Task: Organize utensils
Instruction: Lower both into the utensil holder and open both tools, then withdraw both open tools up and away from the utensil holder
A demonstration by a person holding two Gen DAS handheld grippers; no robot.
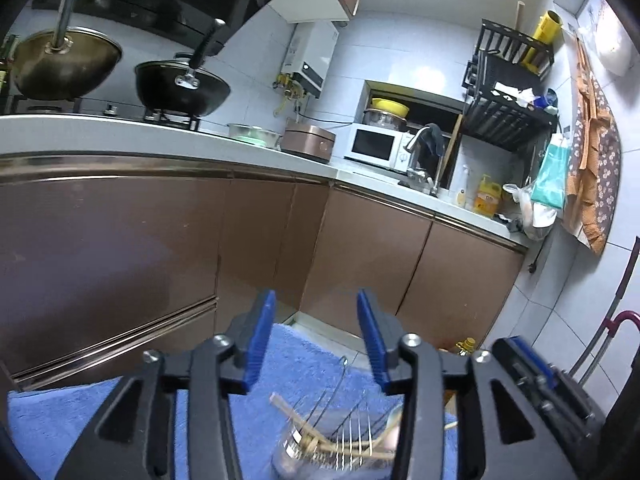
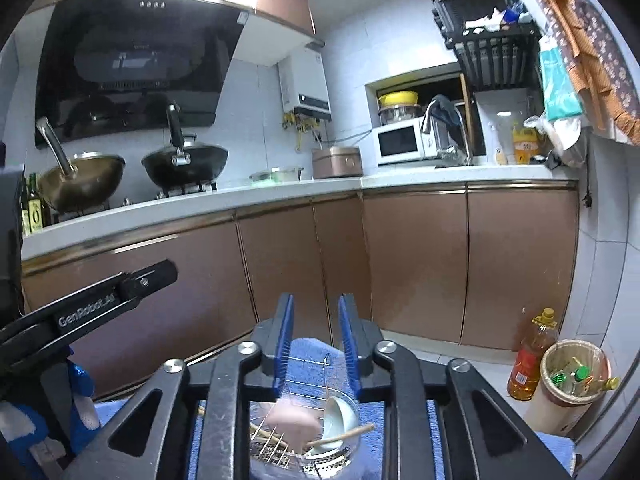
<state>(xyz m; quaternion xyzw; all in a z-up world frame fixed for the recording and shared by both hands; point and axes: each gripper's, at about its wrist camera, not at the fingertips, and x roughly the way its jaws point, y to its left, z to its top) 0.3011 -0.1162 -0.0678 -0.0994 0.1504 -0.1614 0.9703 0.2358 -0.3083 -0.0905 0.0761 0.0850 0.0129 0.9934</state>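
Left tongs (image 1: 316, 340): wide open, empty; held high
Right tongs (image 2: 316, 340): part open, empty; poised above
Utensils (image 2: 320, 428): jumbled in rack (image 2: 304, 364), 6 o'clock, on blue towel (image 1: 304, 352); awaiting sorting

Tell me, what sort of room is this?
A home kitchen, by the look of it: two woks on a gas stove under a range hood, a microwave and a tap on the counter.
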